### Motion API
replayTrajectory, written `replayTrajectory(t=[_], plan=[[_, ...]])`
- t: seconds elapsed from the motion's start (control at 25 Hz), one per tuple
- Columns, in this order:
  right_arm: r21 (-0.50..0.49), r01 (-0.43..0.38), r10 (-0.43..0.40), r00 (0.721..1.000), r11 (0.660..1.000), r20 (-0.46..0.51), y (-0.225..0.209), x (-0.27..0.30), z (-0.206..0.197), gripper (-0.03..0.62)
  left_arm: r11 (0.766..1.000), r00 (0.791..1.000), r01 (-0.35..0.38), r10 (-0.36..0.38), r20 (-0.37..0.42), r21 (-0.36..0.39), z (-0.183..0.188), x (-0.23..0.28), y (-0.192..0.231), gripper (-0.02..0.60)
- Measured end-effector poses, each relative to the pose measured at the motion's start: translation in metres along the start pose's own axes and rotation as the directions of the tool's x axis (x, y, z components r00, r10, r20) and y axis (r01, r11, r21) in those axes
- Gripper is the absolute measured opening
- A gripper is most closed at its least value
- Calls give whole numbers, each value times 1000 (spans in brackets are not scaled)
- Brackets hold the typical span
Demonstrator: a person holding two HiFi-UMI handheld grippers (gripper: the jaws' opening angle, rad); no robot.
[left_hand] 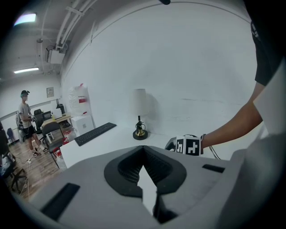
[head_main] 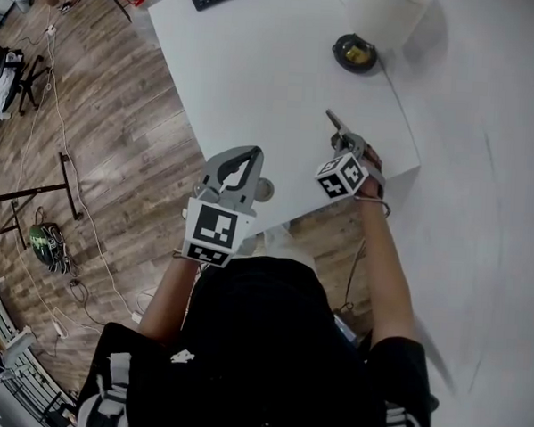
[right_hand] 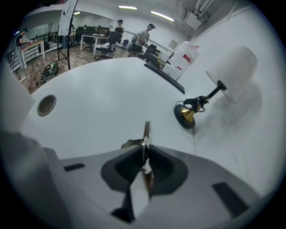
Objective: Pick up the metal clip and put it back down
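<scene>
Just inside the table [head_main: 256,83] edge, right tongs [right_hand: 144,151] clamp metal clip [right_hand: 146,133]; left tongs [left_hand: 143,150] closed.

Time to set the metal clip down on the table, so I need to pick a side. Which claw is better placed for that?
Right. The right claw is shut on the metal clip and points down over the white table. The left claw is shut with nothing in it, near the table's edge.
</scene>
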State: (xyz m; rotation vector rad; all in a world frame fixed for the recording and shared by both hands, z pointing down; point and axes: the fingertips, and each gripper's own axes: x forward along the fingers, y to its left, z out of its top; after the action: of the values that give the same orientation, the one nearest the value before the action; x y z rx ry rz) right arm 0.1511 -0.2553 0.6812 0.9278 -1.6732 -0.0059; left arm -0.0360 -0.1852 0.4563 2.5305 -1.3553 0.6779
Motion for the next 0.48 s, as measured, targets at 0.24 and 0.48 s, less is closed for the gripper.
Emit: replayTrajectory(t=[0.24,0.48], plan=[[26,-46,46,999,999,-15,12,3,-2,77,1000,1000,2,-2,11,11,5,1,-1,25],[78,-76,77,997,994,-12,19,3,-2,125,1000,1000,-3,3,8,13,2,0,3,25]])
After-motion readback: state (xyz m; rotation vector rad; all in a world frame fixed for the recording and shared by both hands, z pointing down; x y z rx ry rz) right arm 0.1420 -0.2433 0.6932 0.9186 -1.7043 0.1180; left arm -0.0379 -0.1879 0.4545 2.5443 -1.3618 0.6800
